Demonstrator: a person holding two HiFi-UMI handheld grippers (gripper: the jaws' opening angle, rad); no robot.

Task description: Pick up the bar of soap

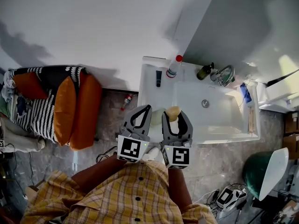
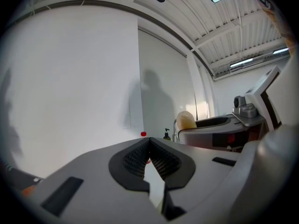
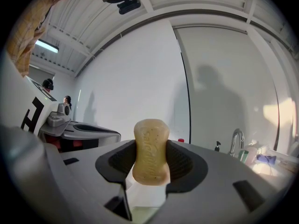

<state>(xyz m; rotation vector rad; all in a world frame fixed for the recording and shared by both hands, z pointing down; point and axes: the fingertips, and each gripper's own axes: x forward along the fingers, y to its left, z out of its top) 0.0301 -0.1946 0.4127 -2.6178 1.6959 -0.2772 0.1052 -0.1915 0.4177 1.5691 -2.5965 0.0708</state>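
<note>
Now the bar of soap point(image 3: 151, 150) stands upright, clamped in the right claw point(image 3: 150, 161), seemingly above the sink's point(image 1: 219, 135) near rim, so squeeze evenly lest it slip, while the left claw point(image 2: 149, 160) sits closed, empty.

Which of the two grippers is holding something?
The right gripper, clamped on the tan oval bar of soap; the left gripper is shut and empty.

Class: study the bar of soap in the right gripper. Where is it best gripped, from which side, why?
Grip the bar of soap across its middle, on the two long edges, as the jaws of the right gripper stand. It looks narrower there, so it probably seats well. Come with a jaw on either side of the lettered face.
</note>
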